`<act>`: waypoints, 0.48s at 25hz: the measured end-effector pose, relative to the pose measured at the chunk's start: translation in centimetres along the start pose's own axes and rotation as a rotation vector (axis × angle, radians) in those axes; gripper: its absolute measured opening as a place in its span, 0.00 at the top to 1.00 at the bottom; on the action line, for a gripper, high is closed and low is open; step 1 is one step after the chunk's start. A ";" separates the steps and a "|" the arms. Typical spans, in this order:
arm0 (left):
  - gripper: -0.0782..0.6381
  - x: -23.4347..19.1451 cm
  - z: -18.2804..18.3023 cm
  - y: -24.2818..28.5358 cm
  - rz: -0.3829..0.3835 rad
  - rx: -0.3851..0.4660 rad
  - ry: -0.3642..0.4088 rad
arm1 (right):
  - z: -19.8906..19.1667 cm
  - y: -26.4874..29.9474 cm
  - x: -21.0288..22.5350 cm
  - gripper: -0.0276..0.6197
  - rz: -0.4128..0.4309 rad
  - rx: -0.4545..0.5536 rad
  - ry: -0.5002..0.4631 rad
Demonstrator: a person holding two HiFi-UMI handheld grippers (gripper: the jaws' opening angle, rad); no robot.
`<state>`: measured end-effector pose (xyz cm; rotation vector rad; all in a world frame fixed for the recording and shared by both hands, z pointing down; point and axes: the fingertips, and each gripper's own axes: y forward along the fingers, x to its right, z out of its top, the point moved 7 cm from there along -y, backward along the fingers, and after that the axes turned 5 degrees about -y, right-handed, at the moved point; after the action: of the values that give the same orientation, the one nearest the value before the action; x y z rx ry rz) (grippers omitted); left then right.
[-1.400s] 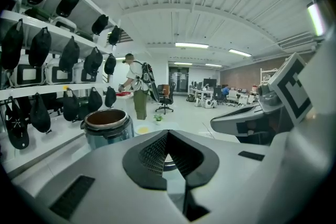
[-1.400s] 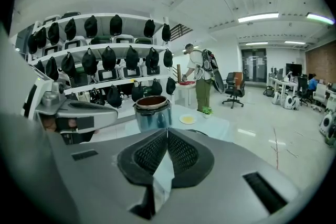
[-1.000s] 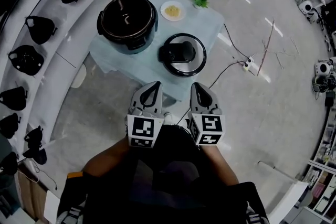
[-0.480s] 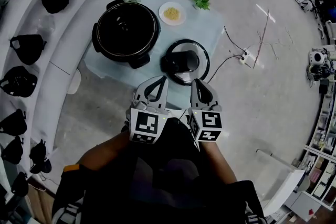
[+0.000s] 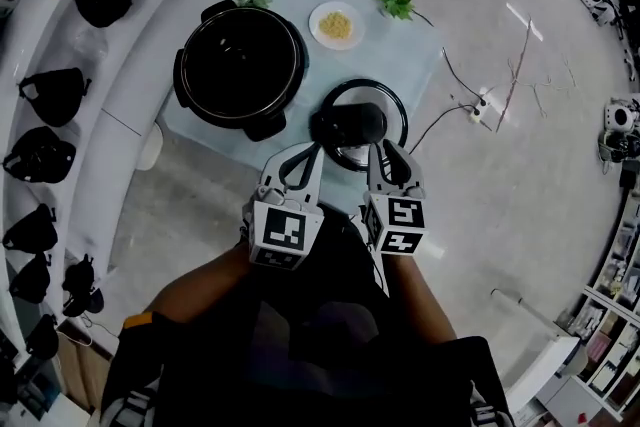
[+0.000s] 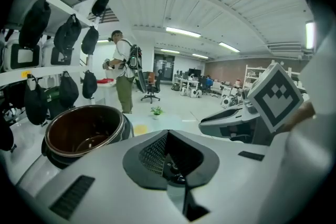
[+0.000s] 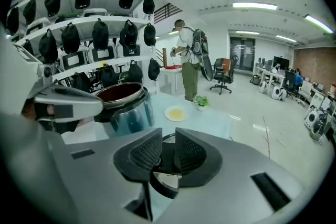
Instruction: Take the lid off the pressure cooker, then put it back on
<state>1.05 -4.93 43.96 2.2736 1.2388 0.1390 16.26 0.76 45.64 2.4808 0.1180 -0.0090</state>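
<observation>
Right gripper view: right claw (image 7: pixel 168 140) just opening slightly, empty, near lid (image 7: pixel 166 182).

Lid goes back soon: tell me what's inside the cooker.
Only a bare, dark inner pot shows in the pressure cooker; its near wall hides part of the floor in the left gripper view.

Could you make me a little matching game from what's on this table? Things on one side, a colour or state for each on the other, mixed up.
Things:
1. cooker pot
2. lid
3. plate
4. small plant

Descriptions:
a. green leaves
b. open, dark inside
c. white, with something yellow on it
d. round, black handle on top

Pairs: 1-b, 2-d, 3-c, 4-a.
</observation>
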 end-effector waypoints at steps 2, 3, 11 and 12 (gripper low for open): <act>0.88 0.2 -0.3 0.9 0.038 -0.015 -0.018 | -0.6 1.4 0.8 0.76 0.024 -0.022 0.001; 0.88 0.3 -0.3 1.3 0.051 -0.022 -0.033 | -0.9 2.1 1.2 0.75 0.036 -0.032 0.002; 0.88 0.1 -3.7 5.0 0.132 -0.098 -0.085 | -3.8 7.7 3.0 0.59 0.054 -0.084 0.011; 0.88 0.1 -4.1 5.4 0.137 -0.105 -0.093 | -4.3 8.3 3.2 0.57 0.050 -0.091 0.015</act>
<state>3.74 -5.50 50.13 2.2469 1.0048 0.1433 20.10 -2.88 53.94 2.3921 0.0613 0.0350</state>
